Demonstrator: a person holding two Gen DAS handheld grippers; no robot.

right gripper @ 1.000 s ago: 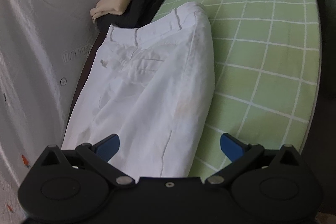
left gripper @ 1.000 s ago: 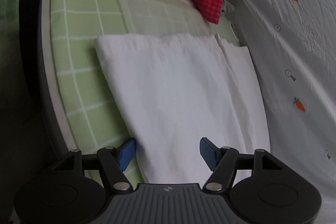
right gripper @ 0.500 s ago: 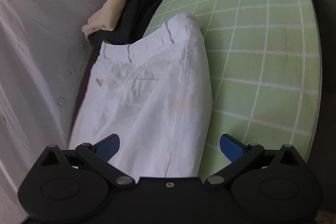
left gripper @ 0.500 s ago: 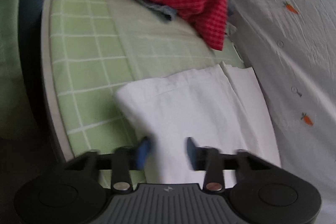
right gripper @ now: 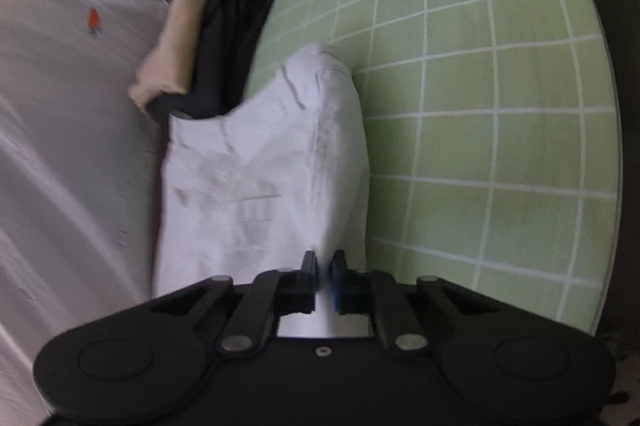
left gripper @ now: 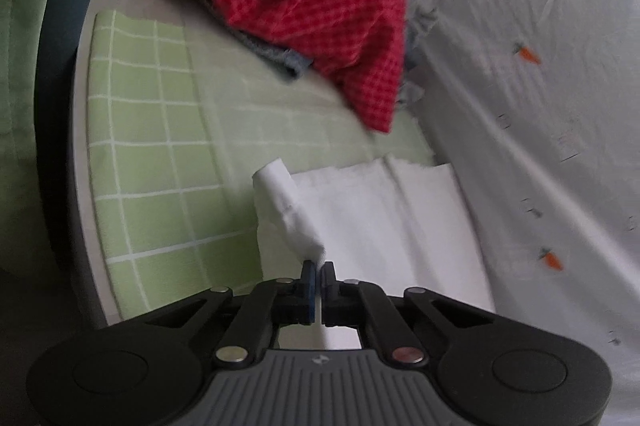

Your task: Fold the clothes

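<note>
Left wrist view: the left gripper has its fingers pinched on the hem edge of the white trousers, a corner lifted off the green checked bed sheet. Right gripper likewise clamps the trousers' outer edge nearer the waistband. Seemingly a fold is under way; next, both held edges need carrying together across the cloth. Farther off lie a red checked garment and folded dark clothes.

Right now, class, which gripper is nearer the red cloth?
Left. The red cloth lies ahead of the left gripper; the right gripper faces away toward the black clothes.
</note>
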